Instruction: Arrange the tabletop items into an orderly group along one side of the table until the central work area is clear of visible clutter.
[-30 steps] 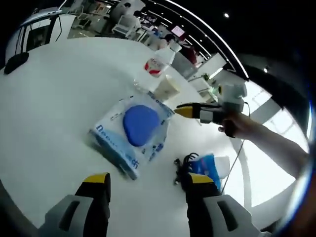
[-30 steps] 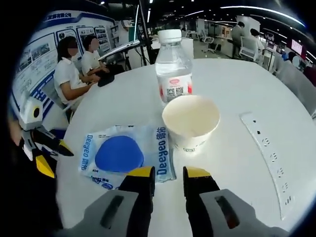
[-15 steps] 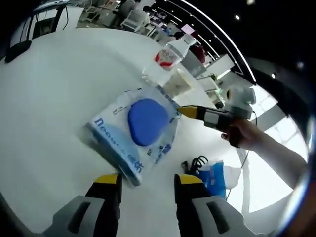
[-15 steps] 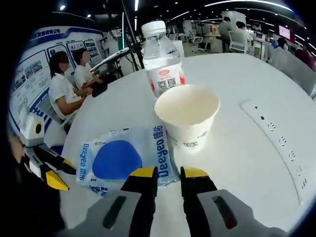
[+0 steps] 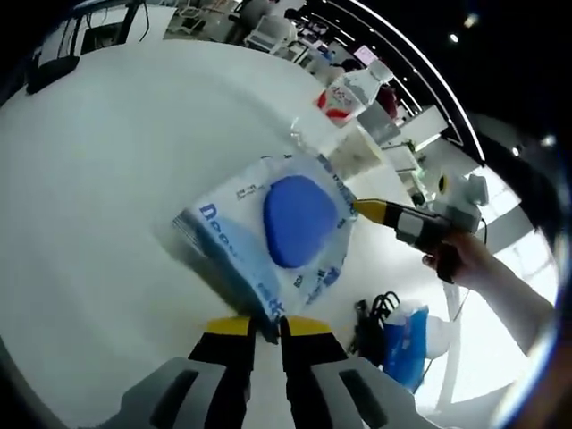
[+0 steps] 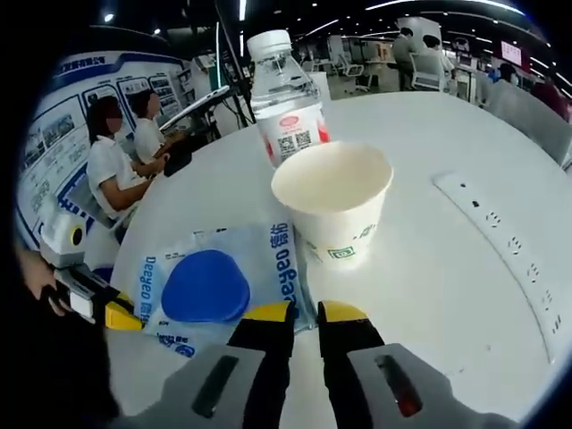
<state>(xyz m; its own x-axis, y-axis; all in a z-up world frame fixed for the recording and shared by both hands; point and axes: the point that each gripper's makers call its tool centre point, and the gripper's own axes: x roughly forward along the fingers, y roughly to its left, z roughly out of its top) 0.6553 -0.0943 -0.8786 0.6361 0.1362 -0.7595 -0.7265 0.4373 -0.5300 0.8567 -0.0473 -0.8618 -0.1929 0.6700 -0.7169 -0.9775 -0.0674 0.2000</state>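
A clear blue-printed wipes pack (image 5: 286,228) with a round blue lid lies on the white table (image 5: 107,179). My left gripper (image 5: 268,326) is shut on the pack's near edge. From the right, my right gripper (image 5: 366,210) meets the opposite corner. In the right gripper view the pack (image 6: 210,286) lies just ahead, and my right gripper (image 6: 306,313) is shut on its corner. My left gripper (image 6: 121,315) shows at the pack's far left edge. A paper cup (image 6: 332,201) and a water bottle (image 6: 284,98) stand upright behind the pack.
A white power strip (image 6: 500,241) lies on the table to the right of the cup. A blue pouch (image 5: 407,344) and a black cable (image 5: 371,313) sit near the table's edge. Two people (image 6: 112,152) sit at a desk beyond the table.
Both grippers have come in to the pack and closed on it, the left on the near edge, the right on the corner by the cup. The cup and bottle have stayed put.
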